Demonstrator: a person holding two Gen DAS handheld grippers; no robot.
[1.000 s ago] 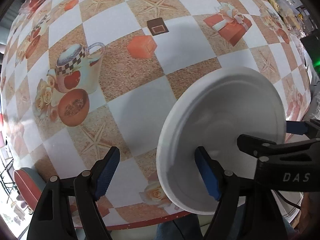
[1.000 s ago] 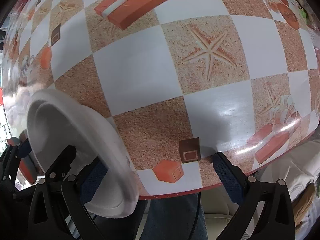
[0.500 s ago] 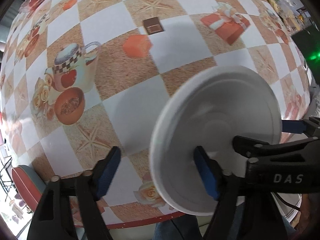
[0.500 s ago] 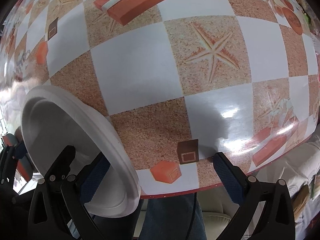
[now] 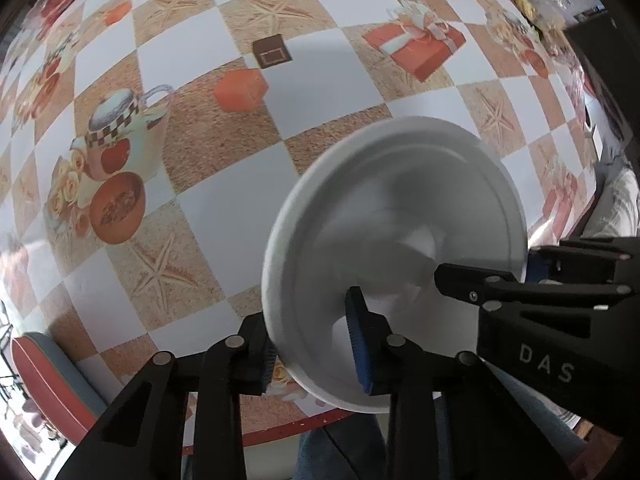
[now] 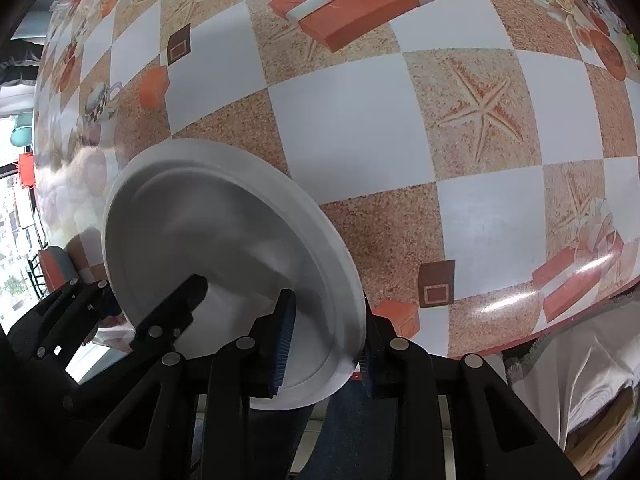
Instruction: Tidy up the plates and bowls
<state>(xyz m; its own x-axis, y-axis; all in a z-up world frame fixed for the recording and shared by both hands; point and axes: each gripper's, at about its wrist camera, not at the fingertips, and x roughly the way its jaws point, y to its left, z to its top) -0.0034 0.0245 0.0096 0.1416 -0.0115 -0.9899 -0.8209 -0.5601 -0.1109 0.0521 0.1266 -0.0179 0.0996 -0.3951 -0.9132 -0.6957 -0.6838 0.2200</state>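
Held a white plate (image 5: 396,232) tilted on edge, lower centre of both frames, above the checkered tablecloth (image 5: 224,148). Clamped by left gripper (image 5: 312,344) across the rim; likewise pinched by right gripper (image 6: 324,340).

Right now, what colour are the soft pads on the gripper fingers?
Blue, ribbed pads; clearest in the right wrist view, squeezing the round white plate.

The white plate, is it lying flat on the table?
No, the white plate is tilted up on its edge off the table, with the right gripper and left gripper closed on its rim.
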